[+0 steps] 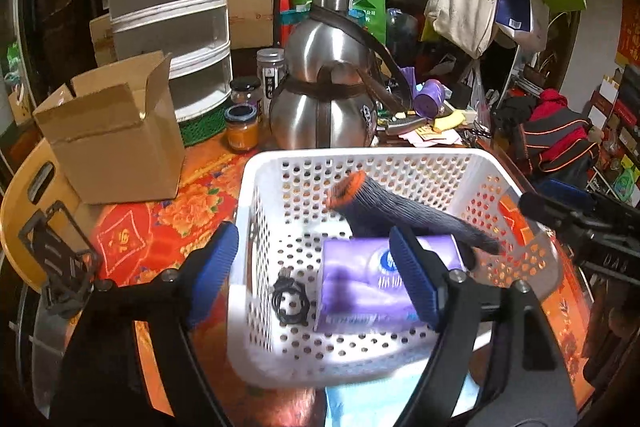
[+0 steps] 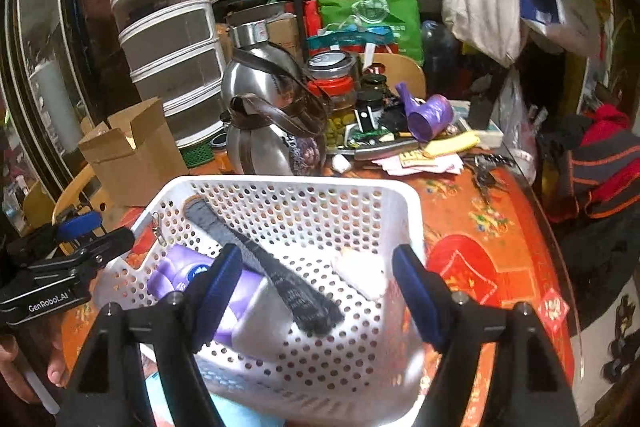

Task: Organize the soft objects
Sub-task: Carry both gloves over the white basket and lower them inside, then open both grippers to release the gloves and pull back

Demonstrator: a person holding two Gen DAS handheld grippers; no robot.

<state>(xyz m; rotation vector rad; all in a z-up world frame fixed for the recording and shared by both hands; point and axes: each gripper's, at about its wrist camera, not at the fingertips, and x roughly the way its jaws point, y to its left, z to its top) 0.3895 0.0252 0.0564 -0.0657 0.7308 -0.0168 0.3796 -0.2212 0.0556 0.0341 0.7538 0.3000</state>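
Note:
A white perforated basket [image 1: 260,219] [image 2: 404,211] stands on the red-orange tablecloth. In it lie a purple tissue pack [image 1: 356,291] [image 2: 176,275], a grey knit glove with an orange cuff [image 1: 400,211] [image 2: 280,275] across the pack, a black coiled cord [image 1: 290,301] and a white soft piece [image 2: 362,273]. My left gripper [image 1: 312,271] is open and empty over the basket's near left wall. My right gripper [image 2: 316,291] is open and empty above the basket's near side. The right gripper also shows at the right edge of the left wrist view [image 1: 568,215].
A steel gourd-shaped flask [image 1: 324,87] [image 2: 268,115] stands behind the basket. An open cardboard box [image 1: 112,135] [image 2: 132,155] sits to the left, jars [image 1: 242,123] and stacked drawers [image 1: 168,7] behind. A purple roll [image 2: 430,115], papers and keys [image 2: 484,179] lie at right.

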